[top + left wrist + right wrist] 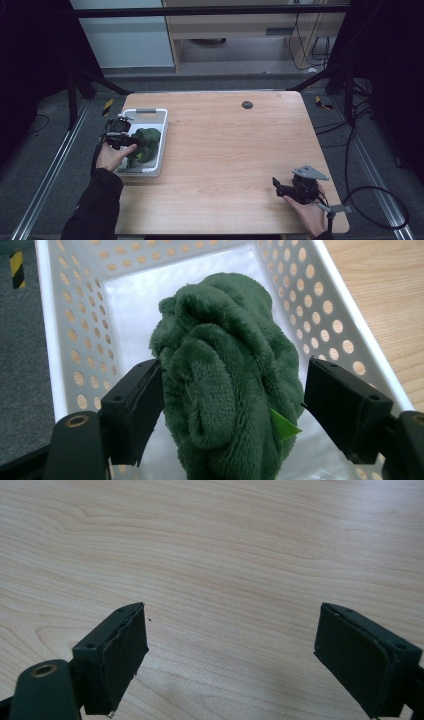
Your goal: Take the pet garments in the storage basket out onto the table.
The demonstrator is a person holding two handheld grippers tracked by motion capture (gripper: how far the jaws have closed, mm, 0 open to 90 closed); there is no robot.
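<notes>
Green plush, bunched into a tall lump, is what the work turns on: the green cloth [225,375] sits inside the white perforated basket [161,131] at the left side of the wooden table [235,150]. The left gripper [232,405] is right over it, its jaws spread wide and straddling the bundle. The left-hand jaw touches the fabric or nearly so, while the other stands a little clear, beside a small bright green tag [284,425] (probably a label sewn into the cloth). So the cloth lies straight ahead of this gripper and between its jaws, not off to a side.

In the left gripper view the lump's long axis runs away from the camera, toward the far wall of the basket, and the jaws are set across it, which is the narrower way to take it. Judged from this, closing the jaws is what the next move calls for, with little travel needed.

The right gripper [292,189] rests near the table's near right corner, well apart from the basket, jaws parted over bare wood and holding nothing. The left hand [112,155] is plainly the nearer one. One risk: the soft pile may let only an outer fold be pinched, so the bundle could unroll when lifted.
</notes>
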